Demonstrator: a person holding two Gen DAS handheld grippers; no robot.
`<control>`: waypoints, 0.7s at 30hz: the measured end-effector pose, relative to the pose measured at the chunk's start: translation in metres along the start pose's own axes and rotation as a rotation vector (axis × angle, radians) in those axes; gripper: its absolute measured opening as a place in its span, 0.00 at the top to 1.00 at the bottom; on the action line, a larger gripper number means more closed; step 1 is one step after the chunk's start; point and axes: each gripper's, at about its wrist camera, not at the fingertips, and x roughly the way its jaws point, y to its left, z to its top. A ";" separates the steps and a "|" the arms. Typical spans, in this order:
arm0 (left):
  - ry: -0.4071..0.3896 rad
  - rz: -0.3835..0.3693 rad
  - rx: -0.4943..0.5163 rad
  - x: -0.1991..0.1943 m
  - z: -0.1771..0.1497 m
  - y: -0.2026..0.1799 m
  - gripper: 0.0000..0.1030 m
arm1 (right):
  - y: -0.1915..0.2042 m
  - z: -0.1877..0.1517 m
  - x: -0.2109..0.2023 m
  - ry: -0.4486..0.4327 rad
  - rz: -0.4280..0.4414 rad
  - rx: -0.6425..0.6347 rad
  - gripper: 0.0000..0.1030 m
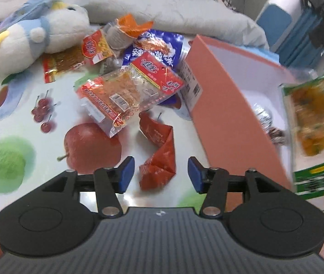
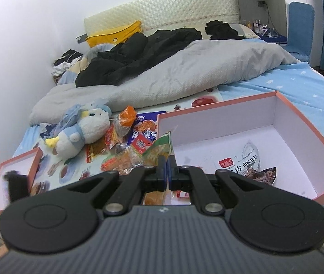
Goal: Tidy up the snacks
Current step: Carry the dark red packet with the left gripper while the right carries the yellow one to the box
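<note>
Left wrist: red packet [image 1: 159,150] lengthwise between fingers [image 1: 126,174].

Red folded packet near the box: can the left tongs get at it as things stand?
Probably yes. The left tongs are open, and the red folded packet lies alone on the fruit-print cloth right ahead, nothing on it.

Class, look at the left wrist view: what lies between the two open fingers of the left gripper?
In the left wrist view, a crumpled red packet lies on the fruit-print cloth between the open fingers of the left gripper. They do not touch it.
</note>
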 end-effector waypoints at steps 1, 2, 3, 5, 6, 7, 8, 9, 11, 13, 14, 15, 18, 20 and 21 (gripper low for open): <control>0.002 -0.001 0.017 0.007 0.001 -0.001 0.39 | -0.002 0.001 0.000 -0.001 0.002 0.004 0.96; 0.010 0.000 0.031 0.015 0.002 -0.002 0.39 | -0.003 0.001 0.000 0.000 0.004 0.009 0.96; 0.019 0.002 0.042 0.022 0.002 -0.002 0.39 | -0.004 0.002 0.000 0.000 0.008 0.017 0.96; 0.034 0.020 0.064 0.035 0.002 -0.002 0.39 | -0.005 0.004 0.000 -0.001 0.015 0.025 0.96; 0.042 0.030 0.072 0.041 0.002 -0.003 0.39 | -0.006 0.005 -0.001 -0.003 0.017 0.024 0.96; 0.048 0.033 0.080 0.046 0.002 -0.003 0.39 | -0.005 0.006 -0.001 -0.005 0.019 0.023 0.96; 0.053 0.032 0.086 0.050 0.002 -0.004 0.39 | -0.005 0.007 -0.002 -0.007 0.022 0.024 0.96; 0.058 0.034 0.091 0.054 0.002 -0.004 0.40 | -0.005 0.008 -0.002 -0.009 0.025 0.024 0.96; 0.064 0.049 0.105 0.061 0.002 -0.005 0.47 | -0.005 0.010 -0.003 -0.012 0.027 0.022 0.96; 0.063 0.059 0.114 0.064 0.002 -0.007 0.52 | -0.005 0.012 -0.003 -0.012 0.028 0.020 0.96; 0.059 0.064 0.114 0.062 0.002 -0.008 0.54 | -0.005 0.012 -0.003 -0.013 0.027 0.021 0.96; 0.059 0.062 0.111 0.062 0.003 -0.008 0.55 | -0.005 0.012 -0.003 -0.013 0.027 0.020 0.96; 0.048 0.050 0.086 0.052 0.006 -0.008 0.55 | -0.004 0.015 -0.002 -0.015 0.025 0.016 0.96; 0.028 0.033 0.062 0.039 0.010 -0.008 0.55 | -0.005 0.018 -0.002 -0.016 0.024 0.019 0.96; 0.020 0.026 0.049 0.033 0.014 -0.008 0.55 | -0.005 0.020 -0.001 -0.018 0.022 0.018 0.96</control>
